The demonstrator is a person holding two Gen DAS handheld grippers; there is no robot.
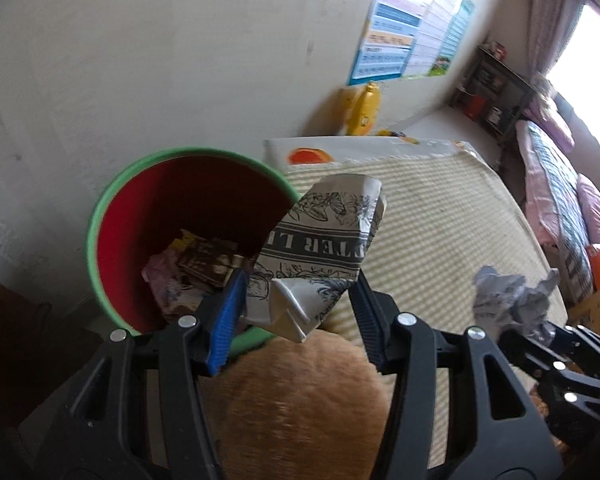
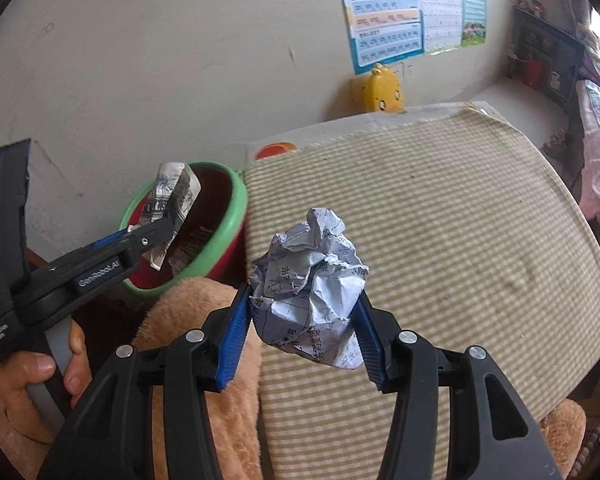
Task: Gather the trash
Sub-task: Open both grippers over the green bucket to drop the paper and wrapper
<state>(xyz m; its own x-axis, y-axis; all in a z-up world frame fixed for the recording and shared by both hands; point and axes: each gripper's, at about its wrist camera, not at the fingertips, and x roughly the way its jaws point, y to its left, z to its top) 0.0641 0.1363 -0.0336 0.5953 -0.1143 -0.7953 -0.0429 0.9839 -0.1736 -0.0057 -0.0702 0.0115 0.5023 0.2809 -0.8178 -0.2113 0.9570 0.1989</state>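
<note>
At the far left stands the red bin (image 1: 188,216) with its green rim, set beside the striped tabletop (image 1: 440,216) and already holding some wrappers and scraps at the bottom. The left gripper (image 1: 300,300) has its jaws closed on a folded printed paper carton (image 1: 324,240), which hangs just at the bin's near rim; from the right wrist view it appears to sit above the opening, though most of its length leans toward the tabletop side. The carton is pinched at its lower end only, so the tall free part tilts and could swing.

Further right, the right gripper (image 2: 306,320) has its jaws clamped on a crumpled paper ball (image 2: 310,280), held above the striped tabletop, well apart from the bin. A fuzzy orange sleeve (image 2: 204,320) sits below both tools.

The main risk, as I judge it, is a release too early: if the left jaws open here, the carton may catch the green rim and tip out onto the tabletop or the floor. The ball is springy and light, gripped at its sides, so it could slip out in transit. The two tools must also share one opening, and crowding it could knock the bin or the carton.
</note>
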